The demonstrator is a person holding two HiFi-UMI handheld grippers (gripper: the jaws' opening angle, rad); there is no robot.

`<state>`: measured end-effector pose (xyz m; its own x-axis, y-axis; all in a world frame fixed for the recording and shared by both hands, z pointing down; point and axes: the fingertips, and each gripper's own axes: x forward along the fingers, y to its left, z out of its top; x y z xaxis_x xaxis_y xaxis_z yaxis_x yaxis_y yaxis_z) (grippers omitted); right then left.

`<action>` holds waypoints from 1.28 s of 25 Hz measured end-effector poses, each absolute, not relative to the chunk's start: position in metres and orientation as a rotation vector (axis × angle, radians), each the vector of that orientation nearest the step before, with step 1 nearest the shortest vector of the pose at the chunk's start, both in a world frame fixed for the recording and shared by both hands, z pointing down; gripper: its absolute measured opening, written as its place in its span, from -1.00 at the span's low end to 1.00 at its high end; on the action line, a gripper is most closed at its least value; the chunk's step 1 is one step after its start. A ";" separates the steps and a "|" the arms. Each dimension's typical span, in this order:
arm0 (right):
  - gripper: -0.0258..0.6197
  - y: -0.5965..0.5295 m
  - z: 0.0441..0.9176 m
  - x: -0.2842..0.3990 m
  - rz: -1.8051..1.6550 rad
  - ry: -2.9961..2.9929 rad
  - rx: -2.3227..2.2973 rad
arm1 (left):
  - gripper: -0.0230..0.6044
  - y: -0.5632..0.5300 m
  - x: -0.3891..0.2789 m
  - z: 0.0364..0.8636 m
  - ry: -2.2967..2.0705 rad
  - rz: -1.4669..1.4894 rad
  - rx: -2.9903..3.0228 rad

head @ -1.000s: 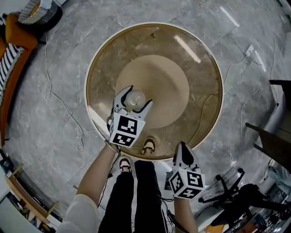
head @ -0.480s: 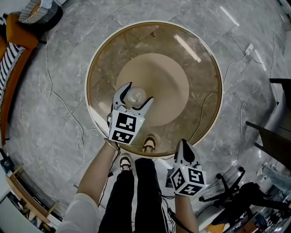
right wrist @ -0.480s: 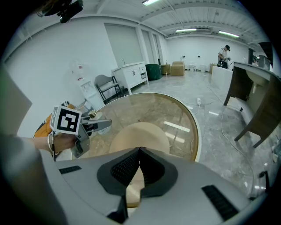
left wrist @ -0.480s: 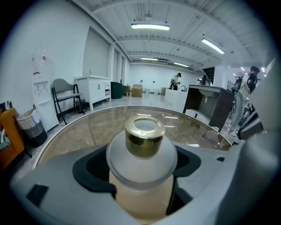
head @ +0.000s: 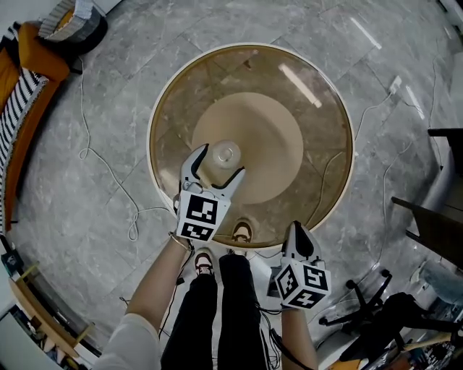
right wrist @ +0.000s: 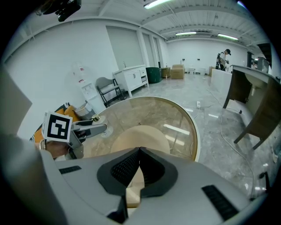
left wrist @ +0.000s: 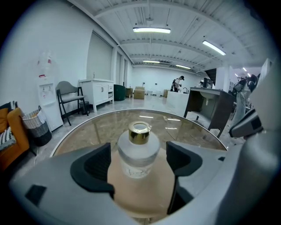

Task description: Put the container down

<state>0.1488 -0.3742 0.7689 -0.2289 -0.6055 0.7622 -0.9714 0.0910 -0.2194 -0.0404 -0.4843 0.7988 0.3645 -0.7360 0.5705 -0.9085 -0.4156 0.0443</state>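
Observation:
The container, a frosted glass bottle (left wrist: 139,151) with a gold cap, stands upright on the round glass table (head: 163,108). My left gripper (left wrist: 138,154) is open around it. Its jaws have just been opening, and a gap shows between each pad and the bottle. From the head view the bottle (head: 225,153) sits between the left gripper's (head: 221,162) white fingers, over the edge of the table's beige base. My right gripper (head: 296,233) is shut and holds nothing, near the table's front rim. Its dark pads (right wrist: 139,151) meet at the tips.
The table's glass top rests on a beige round base (head: 253,137). Cables (head: 101,166) trail over the grey stone floor on the left. An orange sofa (head: 29,58) and a basket (head: 69,18) stand far left. A dark desk (head: 434,217) and a chair base (head: 362,303) are on the right.
The left gripper's jaws have spread wider off the bottle, and the gripper has drawn back slightly toward me. The bottle stays standing on the table. The right gripper has hardly moved.

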 end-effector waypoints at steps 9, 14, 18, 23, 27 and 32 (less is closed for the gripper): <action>-0.85 -0.356 0.745 0.141 0.954 -1.901 1.579 | 0.31 -0.440 -0.047 0.764 -1.369 0.688 2.297; -0.85 -0.341 0.710 0.128 0.943 -1.927 1.607 | 0.30 -0.399 -0.050 0.719 -1.290 0.682 2.289; -0.85 -0.333 0.672 0.120 0.934 -1.969 1.652 | 0.29 -0.366 -0.047 0.659 -1.273 0.623 2.345; -0.85 -0.305 0.617 0.114 0.954 -2.004 1.676 | 0.20 -0.322 -0.048 0.585 -1.302 0.471 2.319; -0.85 -0.288 0.569 0.105 0.916 -2.046 1.683 | -0.18 -0.298 -0.055 0.535 -1.350 0.418 2.305; -0.85 -0.272 0.519 0.099 0.846 -2.096 1.701 | -0.52 -0.274 -0.067 0.491 -1.405 0.417 2.283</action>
<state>0.0986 -0.2724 0.5194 -0.2459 -0.7774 0.5790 -0.9615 0.1200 -0.2473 -0.0673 -0.2738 0.4905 0.4427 -0.7683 0.4623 -0.8961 -0.3975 0.1975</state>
